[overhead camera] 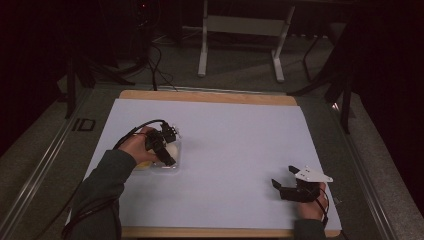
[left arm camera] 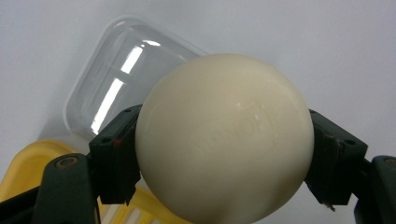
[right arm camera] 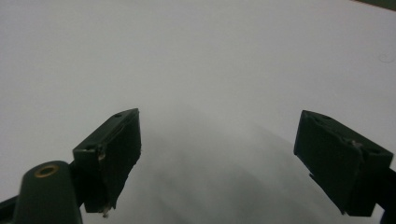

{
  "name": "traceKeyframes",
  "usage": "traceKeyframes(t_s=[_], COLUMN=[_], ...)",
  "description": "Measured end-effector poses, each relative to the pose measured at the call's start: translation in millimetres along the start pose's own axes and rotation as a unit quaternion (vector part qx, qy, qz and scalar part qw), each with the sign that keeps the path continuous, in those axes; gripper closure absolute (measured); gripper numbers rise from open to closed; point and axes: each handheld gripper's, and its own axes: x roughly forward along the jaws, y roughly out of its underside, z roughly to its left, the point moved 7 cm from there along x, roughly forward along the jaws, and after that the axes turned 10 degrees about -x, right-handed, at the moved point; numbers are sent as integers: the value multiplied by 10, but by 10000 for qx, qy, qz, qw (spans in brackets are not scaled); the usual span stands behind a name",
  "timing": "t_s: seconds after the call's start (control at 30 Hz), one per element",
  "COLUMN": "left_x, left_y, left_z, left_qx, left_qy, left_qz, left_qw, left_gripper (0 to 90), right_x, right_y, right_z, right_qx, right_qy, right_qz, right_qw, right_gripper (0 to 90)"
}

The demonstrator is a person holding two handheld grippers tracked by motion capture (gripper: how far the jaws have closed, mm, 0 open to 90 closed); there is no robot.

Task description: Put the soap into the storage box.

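Observation:
A cream oval bar of soap (left arm camera: 224, 140) is clamped between the two black jaws of my left gripper (left arm camera: 224, 158), which is shut on it. Beneath it lie a clear plastic lid (left arm camera: 121, 74) and a yellow soap dish (left arm camera: 28, 163). In the high view the left gripper (overhead camera: 167, 150) holds the soap (overhead camera: 172, 148) over the clear lid (overhead camera: 167, 167) at the left of the white sheet, with the yellow dish (overhead camera: 144, 165) beside it. My right gripper (overhead camera: 285, 182) rests at the near right, open, and its own view shows bare white sheet between the jaws (right arm camera: 219, 158).
A white sheet (overhead camera: 225, 135) covers a wooden board (overhead camera: 210, 96) on the table. Metal table legs (overhead camera: 202, 45) and cables (overhead camera: 155, 60) stand on the floor beyond the far edge. A black cable trails from the left gripper.

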Motion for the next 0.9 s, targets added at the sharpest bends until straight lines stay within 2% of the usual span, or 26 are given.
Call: traceKeyframes(t_s=[0.4, 0.7, 0.9], left_x=[-70, -167, -193], left_y=[42, 91, 135], left_z=[93, 224, 307], left_qx=[-132, -381, -517], left_qy=[-63, -69, -64], left_qz=[-88, -237, -247], left_qw=[9999, 9990, 9983], left_gripper=[243, 243, 243], right_x=[-1, 0, -2], right_y=[1, 0, 0], right_z=[-1, 1, 1], right_qx=[6, -2, 7], right_qy=[-1, 2, -1], right_qz=[-2, -5, -4], right_qw=[10000, 10000, 10000], right_gripper=[148, 148, 148])
